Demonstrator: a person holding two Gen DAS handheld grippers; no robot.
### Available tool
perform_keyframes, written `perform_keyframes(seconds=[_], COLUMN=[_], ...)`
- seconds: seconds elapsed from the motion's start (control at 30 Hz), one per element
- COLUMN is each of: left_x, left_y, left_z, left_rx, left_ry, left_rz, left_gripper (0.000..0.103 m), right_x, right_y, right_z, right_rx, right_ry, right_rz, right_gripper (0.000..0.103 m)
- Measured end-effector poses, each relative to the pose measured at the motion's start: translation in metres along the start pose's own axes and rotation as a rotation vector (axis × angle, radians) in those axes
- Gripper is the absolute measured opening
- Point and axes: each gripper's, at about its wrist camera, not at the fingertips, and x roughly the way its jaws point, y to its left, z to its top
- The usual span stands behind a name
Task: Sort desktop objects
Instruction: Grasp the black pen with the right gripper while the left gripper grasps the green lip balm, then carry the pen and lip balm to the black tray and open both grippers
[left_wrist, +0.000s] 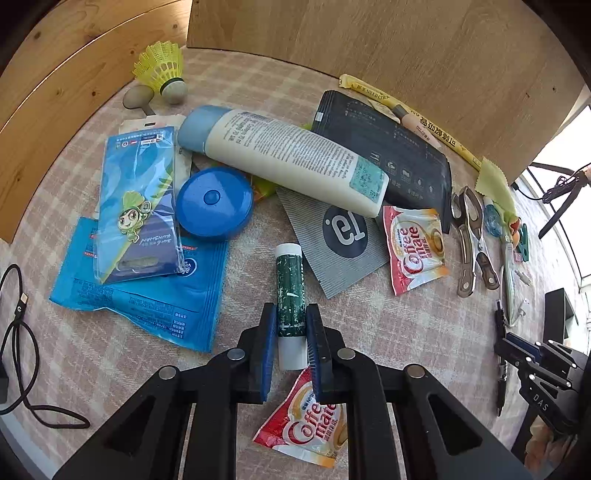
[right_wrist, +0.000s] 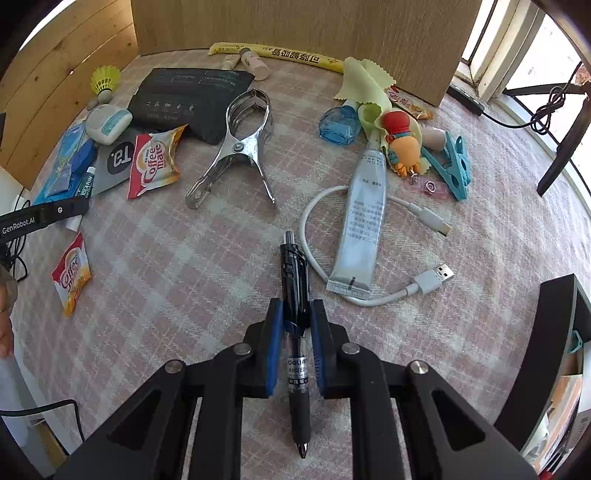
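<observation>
- Left gripper (left_wrist: 291, 325) – pads clamped on a green lip balm stick (left_wrist: 290, 291).
- Right gripper (right_wrist: 297, 325) – pads clamped on a black pen (right_wrist: 295, 332) above the checked worktop (right_wrist: 184, 277).

Two close, steeply downward wrist views

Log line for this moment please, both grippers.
left gripper: shut on green stick tube | right gripper: shut on black pen | both items on checked cloth

Checked tablecloth (right_wrist: 184, 280) woven, matt. Clamp (right_wrist: 240, 144) polished metal. Coffee-mate sachet (left_wrist: 415, 247) glossy foil. Back panel (left_wrist: 369, 44) wood-grain, possibly laminate. Pen (right_wrist: 295, 295) shiny plastic.
</observation>
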Motion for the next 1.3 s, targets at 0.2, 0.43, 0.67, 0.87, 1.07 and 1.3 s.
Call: perform_keyframes(seconds=[0.2,0.43,0.67,0.87,1.07,1.3], left_x=[-0.013,-0.037,-0.060,-0.068,-0.075,-0.082], left_y=[-0.004,-0.023,-0.058,-0.094,-0.145,-0.221], left_z=[-0.008,-0.014,-0.024,-0.032,-0.046,-0.072], left_rx=[-0.001,0.035,0.102,0.171,0.261,0.390], left_ry=[-0.009,-0.046,-0.074,-0.078,-0.082,-0.069], left_rz=[-0.025,-0.051,-0.081,-0.116,-0.167,-0.248], left_gripper=[0.014,0.014,0.014,0.014,0.014,0.014], right_x=[-0.008,-0.030,-0.063,-0.076,-0.099,-0.134], right_y=[-0.013,-0.021,-0.035,-0.039,-0.068,-0.115], right_z=[-0.003,-0.013,-0.031,-0.034,-0.059,-0.101], right_rx=[0.059,0.089,0.121,0.168,0.248,0.365], right_ry=[-0.006,-0.042,-0.094,-0.138,-0.174,-0.217], right_rz=[0.047,0.040,0.025,0.009,-0.014,-0.055], right_gripper=[0.015,0.015,0.015,0.015,0.015,0.015])
